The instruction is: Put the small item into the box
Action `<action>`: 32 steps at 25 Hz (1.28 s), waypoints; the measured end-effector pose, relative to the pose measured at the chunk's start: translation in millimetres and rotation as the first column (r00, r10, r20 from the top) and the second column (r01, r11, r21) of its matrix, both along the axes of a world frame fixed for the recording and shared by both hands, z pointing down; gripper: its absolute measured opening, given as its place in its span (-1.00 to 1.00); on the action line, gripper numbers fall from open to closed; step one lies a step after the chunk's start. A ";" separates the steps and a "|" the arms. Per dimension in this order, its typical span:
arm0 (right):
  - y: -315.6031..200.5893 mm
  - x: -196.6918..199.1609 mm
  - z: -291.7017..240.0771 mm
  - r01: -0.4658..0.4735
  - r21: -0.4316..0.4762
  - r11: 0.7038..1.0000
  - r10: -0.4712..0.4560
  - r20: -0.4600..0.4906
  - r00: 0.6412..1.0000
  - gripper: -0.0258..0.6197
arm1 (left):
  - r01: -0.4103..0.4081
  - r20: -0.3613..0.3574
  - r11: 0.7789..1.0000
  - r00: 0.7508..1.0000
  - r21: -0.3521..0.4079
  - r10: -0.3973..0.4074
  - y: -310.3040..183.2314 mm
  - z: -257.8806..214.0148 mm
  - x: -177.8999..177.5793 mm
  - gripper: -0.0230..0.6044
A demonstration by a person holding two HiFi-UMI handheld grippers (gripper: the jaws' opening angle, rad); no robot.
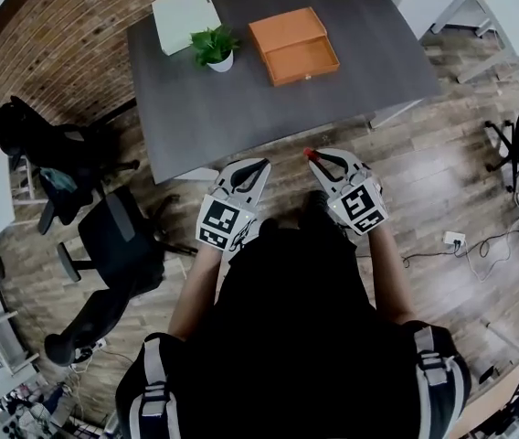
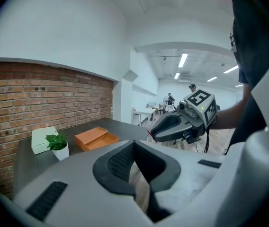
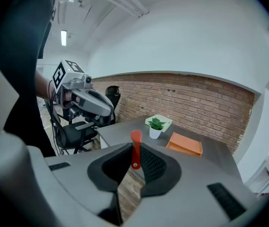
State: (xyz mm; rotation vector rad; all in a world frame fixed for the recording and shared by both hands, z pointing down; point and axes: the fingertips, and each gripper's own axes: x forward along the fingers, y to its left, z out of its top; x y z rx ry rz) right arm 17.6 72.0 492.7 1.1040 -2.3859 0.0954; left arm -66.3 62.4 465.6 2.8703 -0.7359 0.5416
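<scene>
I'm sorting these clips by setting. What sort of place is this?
Probably an office or lab workspace: a grey table beside a brick wall, black office chairs, and strip lights over further desks.

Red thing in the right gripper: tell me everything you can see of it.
The red item is a thin flat strip, plastic by its look, with a rounded top and a small hole near its lower end. It stands upright, pinched between the jaws of the right gripper, its top poking above their tips. Nothing else touches it. It is over the wood floor, short of the table.
</scene>
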 end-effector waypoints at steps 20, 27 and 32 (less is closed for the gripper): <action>-69.4 110.8 0.8 0.227 0.014 0.974 -0.227 -0.007 0.974 -0.72 | 0.222 0.003 0.975 0.975 -0.005 -0.222 -34.2 0.5 111.8 -0.85; -87.8 109.6 10.6 0.223 -0.012 0.975 -0.223 -0.004 0.975 -0.72 | 0.230 -0.003 0.973 0.973 -0.017 -0.230 -62.4 3.6 108.3 -0.85; -116.9 106.3 5.6 0.204 0.002 0.979 -0.203 -0.031 0.979 -0.72 | 0.202 -0.017 0.979 0.979 -0.032 -0.203 -94.4 8.4 106.1 -0.85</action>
